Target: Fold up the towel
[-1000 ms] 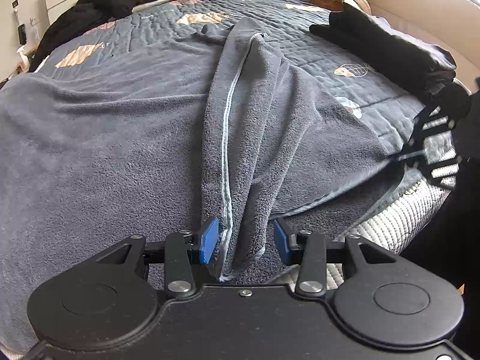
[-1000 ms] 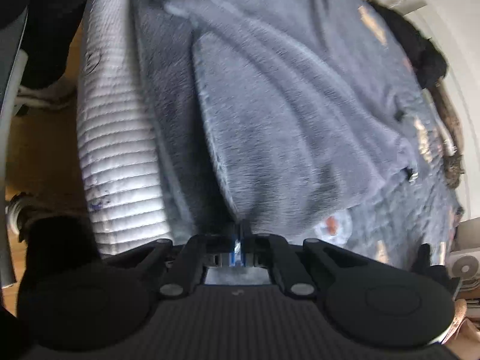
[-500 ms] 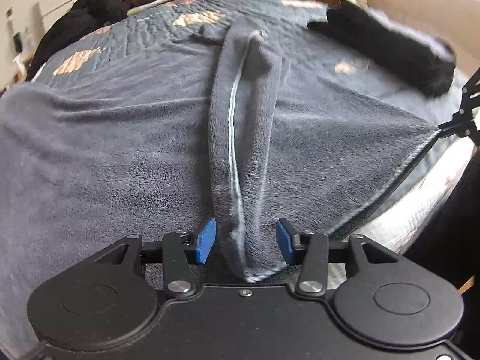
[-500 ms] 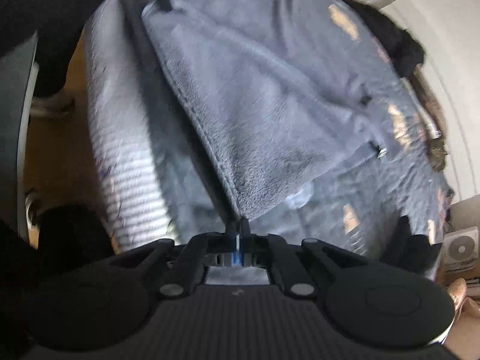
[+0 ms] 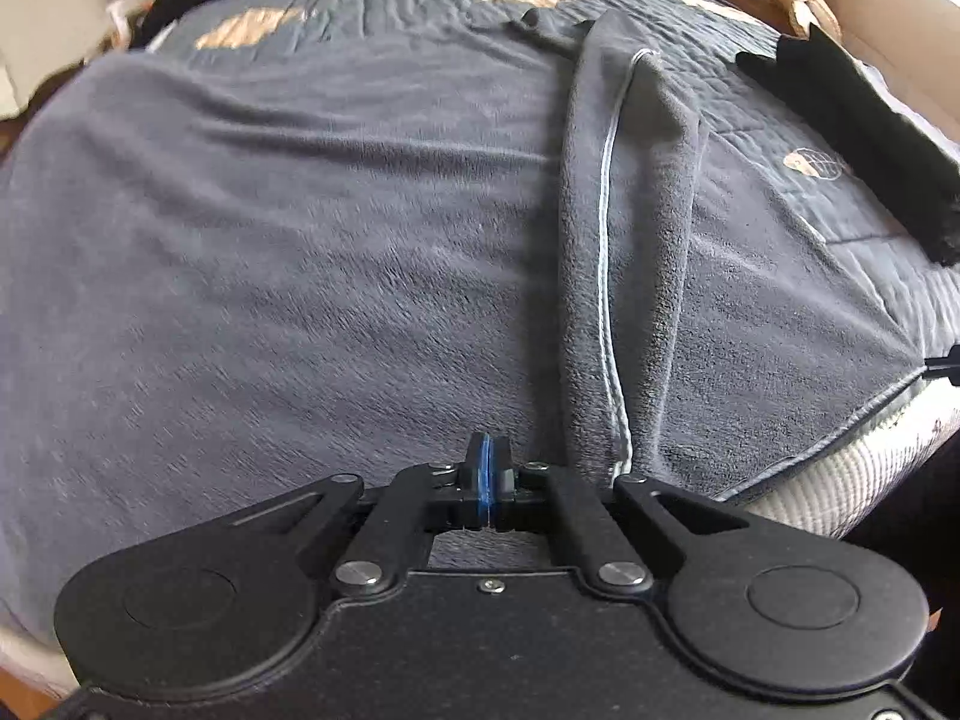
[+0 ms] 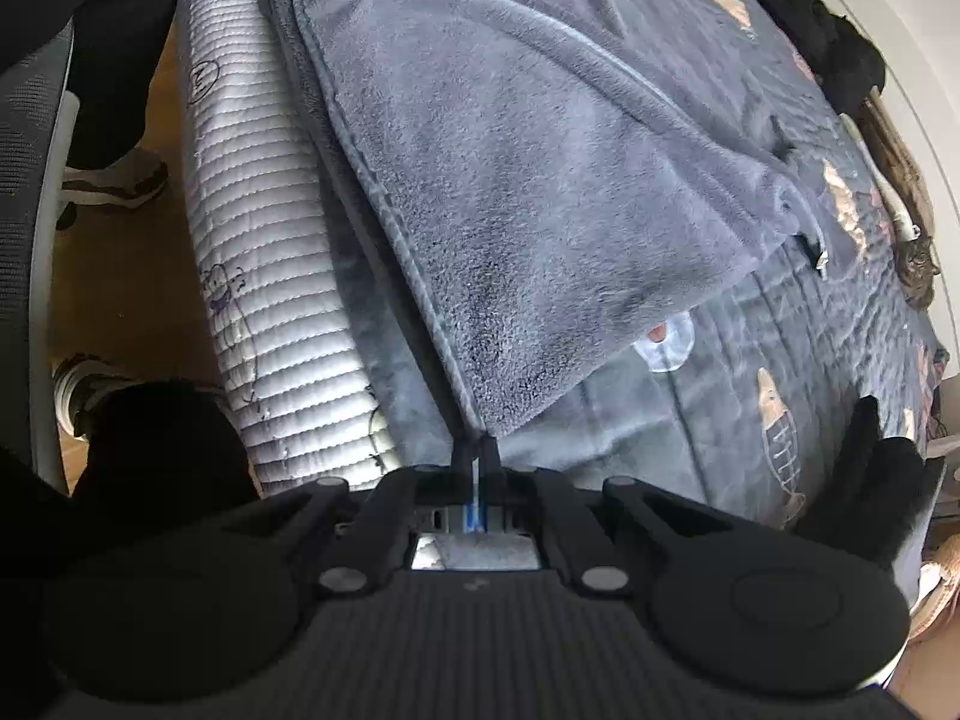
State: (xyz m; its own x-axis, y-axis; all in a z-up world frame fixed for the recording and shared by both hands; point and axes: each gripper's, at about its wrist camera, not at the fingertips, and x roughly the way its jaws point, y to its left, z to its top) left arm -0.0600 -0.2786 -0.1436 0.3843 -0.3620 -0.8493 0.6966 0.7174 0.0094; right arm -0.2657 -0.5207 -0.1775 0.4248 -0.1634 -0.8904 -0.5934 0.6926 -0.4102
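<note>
A bed [image 5: 372,6] with a dark quilted cover is stretching away ahead of both sets of jaws, its pale ribbed mattress side [image 6: 264,252] running off to the left of the right gripper's jaws. The grey towel [image 5: 252,252] is lying spread across the bed, filling most of the space ahead of the left gripper's jaws; a long bunched ridge [image 5: 624,228] with a pale hem is running away just to the right of those jaws. In the right wrist view the towel [image 6: 540,180] is fanning out ahead from a single corner.

The left gripper [image 5: 489,471] is pointing down at the towel, and its jaws have just been closing; the blue pads are now meeting face to face, and whether any cloth is caught between them cannot be told. The right gripper [image 6: 475,456] is keeping its jaws together, clamped on the towel's near corner, with the hemmed edge pulled taut away from them.

A black garment [image 5: 864,138] is lying far ahead and to the right of the left jaws. A person's shoe [image 6: 114,186] is standing on the floor to the left of the right jaws.
</note>
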